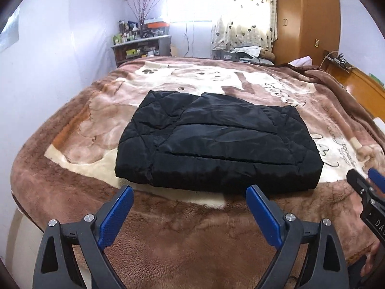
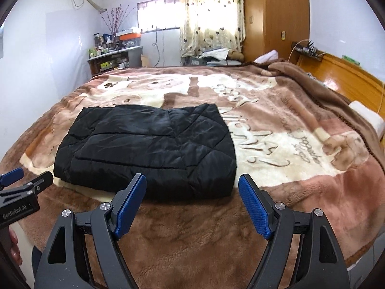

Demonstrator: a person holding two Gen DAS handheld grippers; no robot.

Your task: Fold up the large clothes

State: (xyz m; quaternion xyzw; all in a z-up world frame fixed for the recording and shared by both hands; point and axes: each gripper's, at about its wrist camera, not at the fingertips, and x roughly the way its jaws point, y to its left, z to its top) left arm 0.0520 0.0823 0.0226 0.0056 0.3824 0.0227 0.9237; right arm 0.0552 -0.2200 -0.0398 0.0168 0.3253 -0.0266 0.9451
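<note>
A black quilted jacket [image 1: 216,142] lies folded into a flat rectangle on the brown bear-print blanket [image 1: 168,228] of the bed. It also shows in the right wrist view [image 2: 149,144]. My left gripper [image 1: 190,192] is open and empty, held just short of the jacket's near edge. My right gripper [image 2: 192,183] is open and empty, at the jacket's near right corner. The right gripper also shows at the right edge of the left wrist view [image 1: 368,185], and the left gripper shows at the left edge of the right wrist view [image 2: 24,180].
A wooden headboard [image 2: 341,77] with a white pillow [image 2: 365,118] runs along the right. A wardrobe [image 2: 274,19], a curtained window [image 2: 211,12] and a cluttered shelf [image 2: 113,55] stand beyond the bed's far edge. A white wall [image 1: 60,48] is on the left.
</note>
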